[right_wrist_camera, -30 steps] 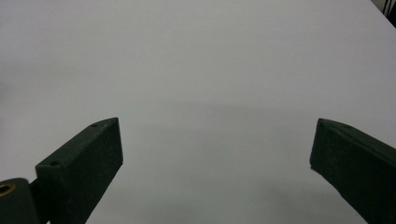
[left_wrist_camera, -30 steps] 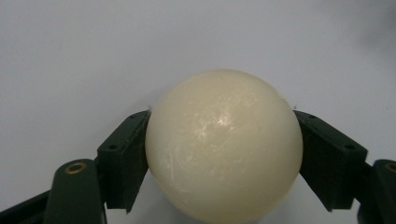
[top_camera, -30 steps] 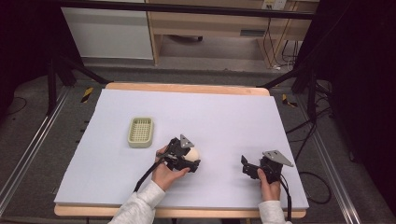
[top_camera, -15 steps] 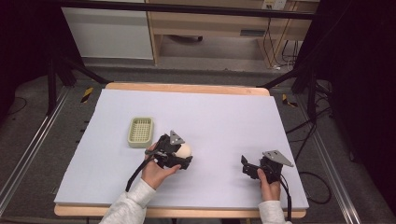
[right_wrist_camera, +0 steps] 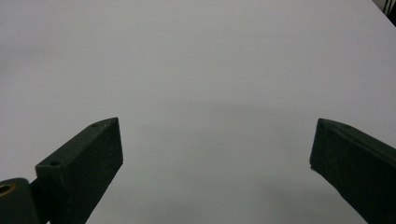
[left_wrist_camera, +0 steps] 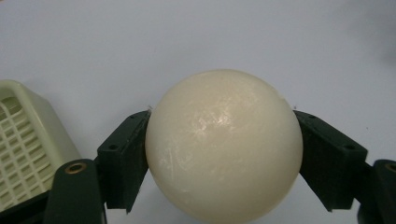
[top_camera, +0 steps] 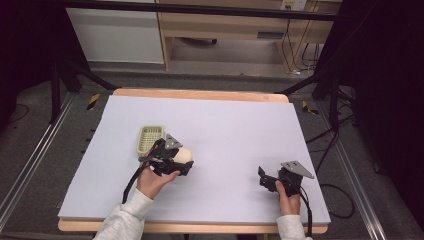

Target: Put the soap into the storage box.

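A cream ball point(left_wrist_camera: 223, 147) sits clamped between the two black jaws of my left gripper point(left_wrist_camera: 219, 158), which is shut on it. In the high view that gripper point(top_camera: 181, 160) holds the ball point(top_camera: 184, 155) just right of a small pale green basket point(top_camera: 150, 139) on the white table sheet. The basket's corner point(left_wrist_camera: 25, 140) lies at the left edge of the left gripper view. My right gripper point(top_camera: 264, 177) rests near the front right of the table. Its jaws stand wide apart over bare sheet, with my right gripper point(right_wrist_camera: 217, 154) holding nothing.
The white sheet point(top_camera: 225, 125) covers a wooden table, with open surface at the middle and back. Black frame legs and cables stand on the floor to both sides, and a wooden shelf unit point(top_camera: 235, 30) is behind the table.
My left gripper has carried the ball leftward and a little away from the person, ending close beside the basket. The right gripper has stayed where it was.
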Motion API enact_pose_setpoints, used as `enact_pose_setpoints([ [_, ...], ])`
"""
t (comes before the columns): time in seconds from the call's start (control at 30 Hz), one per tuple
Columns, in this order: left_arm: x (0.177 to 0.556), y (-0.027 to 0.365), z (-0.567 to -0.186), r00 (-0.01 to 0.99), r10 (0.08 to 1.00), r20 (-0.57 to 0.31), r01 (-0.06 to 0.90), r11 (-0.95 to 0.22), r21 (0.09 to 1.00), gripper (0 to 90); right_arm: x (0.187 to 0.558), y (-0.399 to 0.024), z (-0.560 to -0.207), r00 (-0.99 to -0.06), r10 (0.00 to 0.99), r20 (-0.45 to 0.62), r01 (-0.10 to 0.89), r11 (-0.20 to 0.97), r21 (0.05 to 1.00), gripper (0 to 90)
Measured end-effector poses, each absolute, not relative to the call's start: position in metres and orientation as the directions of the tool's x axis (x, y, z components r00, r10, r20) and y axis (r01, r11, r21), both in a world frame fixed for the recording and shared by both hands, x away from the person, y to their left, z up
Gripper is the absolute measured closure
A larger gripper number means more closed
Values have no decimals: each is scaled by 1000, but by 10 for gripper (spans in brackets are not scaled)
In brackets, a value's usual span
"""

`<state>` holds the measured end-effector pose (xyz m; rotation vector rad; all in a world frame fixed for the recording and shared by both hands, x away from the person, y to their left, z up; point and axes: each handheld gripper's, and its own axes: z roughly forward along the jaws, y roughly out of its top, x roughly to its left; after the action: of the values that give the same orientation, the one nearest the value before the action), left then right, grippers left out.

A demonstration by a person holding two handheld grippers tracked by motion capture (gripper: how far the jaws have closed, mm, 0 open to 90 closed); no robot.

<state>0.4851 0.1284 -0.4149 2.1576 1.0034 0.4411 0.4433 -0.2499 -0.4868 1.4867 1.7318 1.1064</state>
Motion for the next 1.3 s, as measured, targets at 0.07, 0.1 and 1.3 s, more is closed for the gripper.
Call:
enact_pose_setpoints([
  [0.07,486,132,-414,636,771,11,530,-448,720,241,443,-250,-487,-196,978,78,481,27,876,30],
  [0.1,486,133,-414,634,773,10,531,-446,721,241,443,-250,-487,-196,978,78,481,26,876,30],
  [1.3,514,175,-398,540,842,0,567,-364,739,241,443,-250,-487,-194,978,82,483,23,875,30],
])
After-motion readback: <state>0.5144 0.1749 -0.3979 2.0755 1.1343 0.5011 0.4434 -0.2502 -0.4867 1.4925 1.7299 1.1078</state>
